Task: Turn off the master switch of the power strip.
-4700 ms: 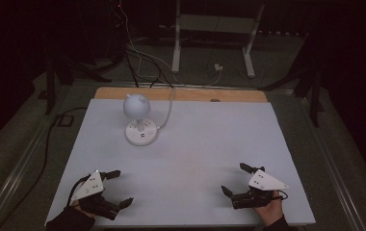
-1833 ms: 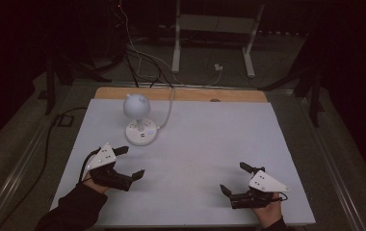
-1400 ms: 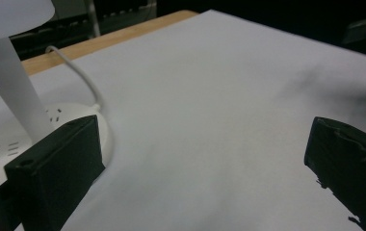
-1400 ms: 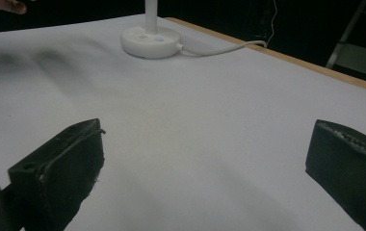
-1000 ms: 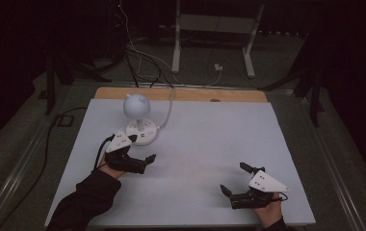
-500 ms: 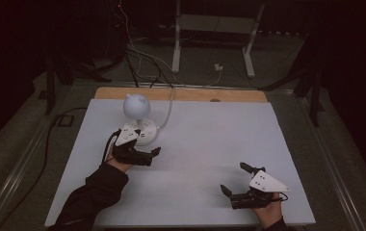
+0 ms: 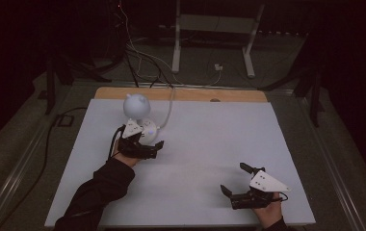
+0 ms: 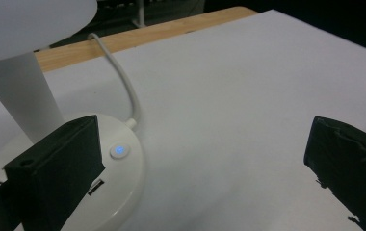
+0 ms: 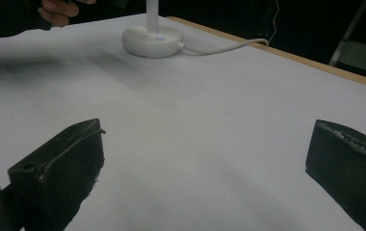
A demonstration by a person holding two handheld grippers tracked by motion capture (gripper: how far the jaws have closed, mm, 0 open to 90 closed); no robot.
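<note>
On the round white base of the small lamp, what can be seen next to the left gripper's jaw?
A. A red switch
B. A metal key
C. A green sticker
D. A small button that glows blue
D: in the left gripper view a small button glows blue on the lamp base, just beside one jaw of the open left gripper.

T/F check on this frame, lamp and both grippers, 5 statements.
1. The left gripper is at the white lamp's base. True.
2. Its fingers are clamped on the lamp stem. False: they are spread wide, one over the base, the other over the mat.
3. A small blue light glows on the base. True.
4. The right gripper holds the lamp cable. False: it is open and empty near the table's front edge, far from the lamp.
5. The cable runs toward the table's wooden far edge. True.
</note>
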